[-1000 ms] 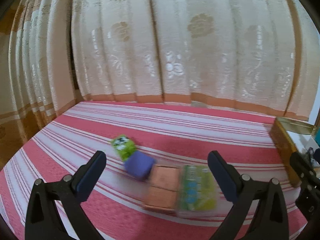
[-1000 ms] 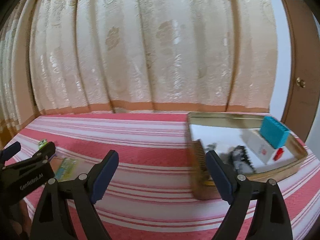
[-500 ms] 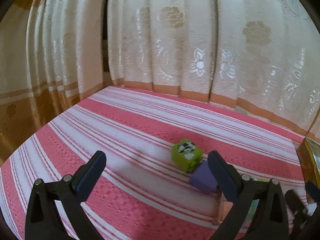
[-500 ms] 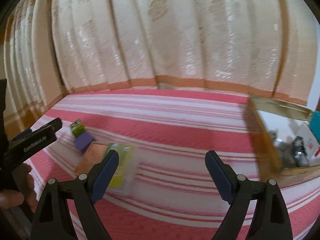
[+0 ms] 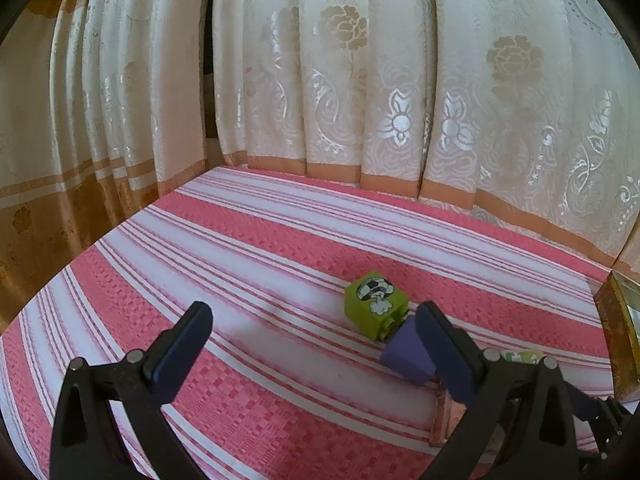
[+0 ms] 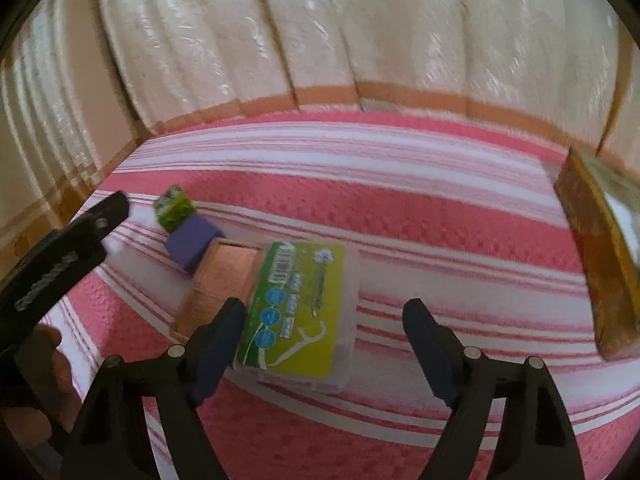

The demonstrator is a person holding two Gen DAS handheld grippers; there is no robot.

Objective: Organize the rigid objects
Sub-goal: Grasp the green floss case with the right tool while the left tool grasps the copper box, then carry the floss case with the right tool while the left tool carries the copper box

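Left wrist view: the left gripper [image 5: 312,344] hangs wide open and empty above the striped cloth [image 5: 248,248]. A green block [image 5: 375,303] with a printed picture lies just ahead, touching a purple block [image 5: 408,356] partly hidden behind the right-hand finger. Both look light, stiff and smooth; flat opposite sides offer the surest hold.

Right wrist view: the right gripper [image 6: 324,340], spread wide and holding nothing, points at a clear plastic box [image 6: 304,312] with a green label showing floss picks. It lies flat against a copper-coloured box [image 6: 224,280], near the blocks. Probably light and slippery, it is best pinched across its long edges. A gold tin [image 6: 596,240] sits well apart, at right.
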